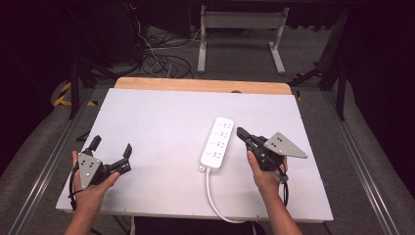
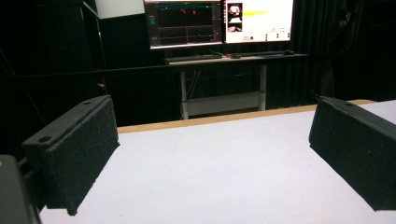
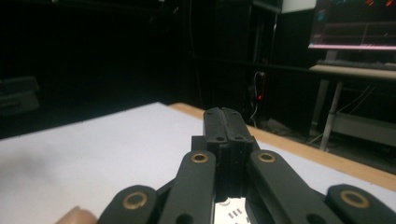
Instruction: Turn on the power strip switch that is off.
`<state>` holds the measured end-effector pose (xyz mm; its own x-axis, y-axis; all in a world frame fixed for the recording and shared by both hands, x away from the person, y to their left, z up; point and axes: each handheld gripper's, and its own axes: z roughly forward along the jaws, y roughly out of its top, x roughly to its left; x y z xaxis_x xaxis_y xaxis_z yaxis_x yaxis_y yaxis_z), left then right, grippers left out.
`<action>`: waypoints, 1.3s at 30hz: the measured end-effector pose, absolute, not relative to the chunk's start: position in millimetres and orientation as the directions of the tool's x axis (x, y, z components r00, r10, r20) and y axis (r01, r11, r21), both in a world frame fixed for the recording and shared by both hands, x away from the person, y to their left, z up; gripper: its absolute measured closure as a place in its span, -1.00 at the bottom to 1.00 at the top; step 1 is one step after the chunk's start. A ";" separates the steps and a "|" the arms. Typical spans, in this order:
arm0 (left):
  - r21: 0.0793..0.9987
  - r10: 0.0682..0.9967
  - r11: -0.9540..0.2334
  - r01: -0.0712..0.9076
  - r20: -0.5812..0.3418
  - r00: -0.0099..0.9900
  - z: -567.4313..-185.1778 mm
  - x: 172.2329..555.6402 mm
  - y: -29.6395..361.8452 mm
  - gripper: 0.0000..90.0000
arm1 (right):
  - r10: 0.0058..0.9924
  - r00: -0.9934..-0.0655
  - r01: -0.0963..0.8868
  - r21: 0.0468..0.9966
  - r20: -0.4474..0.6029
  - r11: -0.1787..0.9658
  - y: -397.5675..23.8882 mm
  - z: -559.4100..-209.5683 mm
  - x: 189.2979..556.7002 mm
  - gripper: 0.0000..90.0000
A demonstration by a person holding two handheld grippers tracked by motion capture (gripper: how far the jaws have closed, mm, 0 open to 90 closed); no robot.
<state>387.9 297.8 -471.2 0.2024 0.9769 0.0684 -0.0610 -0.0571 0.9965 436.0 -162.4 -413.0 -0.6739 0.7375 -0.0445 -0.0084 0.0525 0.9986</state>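
Observation:
A white power strip [image 1: 218, 142] lies near the middle of the white table top [image 1: 161, 122], its cord [image 1: 213, 196] running toward the front edge. My right gripper [image 1: 241, 132] hovers just right of the strip, jaws pressed together with nothing between them; in the right gripper view the closed jaws [image 3: 227, 122] point over the table, and a bit of the power strip [image 3: 229, 209] shows beneath them. My left gripper [image 1: 111, 145] sits at the table's front left, jaws wide apart and empty. In the left gripper view the pads [image 2: 77, 149] stand far apart over bare table.
A wooden strip [image 1: 200, 85] borders the table's far edge. Beyond it stand a desk frame [image 1: 240, 34] and tangled cables [image 1: 159, 54] on the floor. Monitors [image 2: 217, 21] sit on a desk behind the table. Dark rails run along both sides.

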 end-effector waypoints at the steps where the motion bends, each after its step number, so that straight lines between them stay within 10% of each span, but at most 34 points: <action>1: 0.996 0.977 -0.056 -0.063 0.067 0.200 -471.2 387.6 298.1 -0.96 | 0.740 -0.671 -0.019 0.999 -0.040 0.037 -165.6 -412.4 434.0 1.00; 18: 0.997 0.979 -0.040 -0.062 0.052 0.197 -471.1 385.9 301.2 -0.96 | 0.780 -0.625 -0.033 0.999 -0.038 0.022 -185.1 -415.5 419.1 1.00; 30: 0.998 0.980 -0.036 -0.060 0.047 0.193 -471.0 385.2 302.0 -0.96 | 0.818 -0.573 -0.057 0.998 -0.048 0.019 -191.9 -417.3 420.4 0.37; 39: 0.998 0.980 -0.035 -0.060 0.045 0.191 -471.2 385.4 302.4 -0.96 | 0.846 -0.532 -0.043 0.999 -0.003 -0.024 -190.4 -418.7 422.5 -0.48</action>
<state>385.4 302.4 -471.2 0.1914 0.9805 0.0454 -0.0595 -0.0345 0.9976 422.5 -190.4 -418.7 -0.5325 0.8464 -0.0028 -0.0426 -0.0235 0.9988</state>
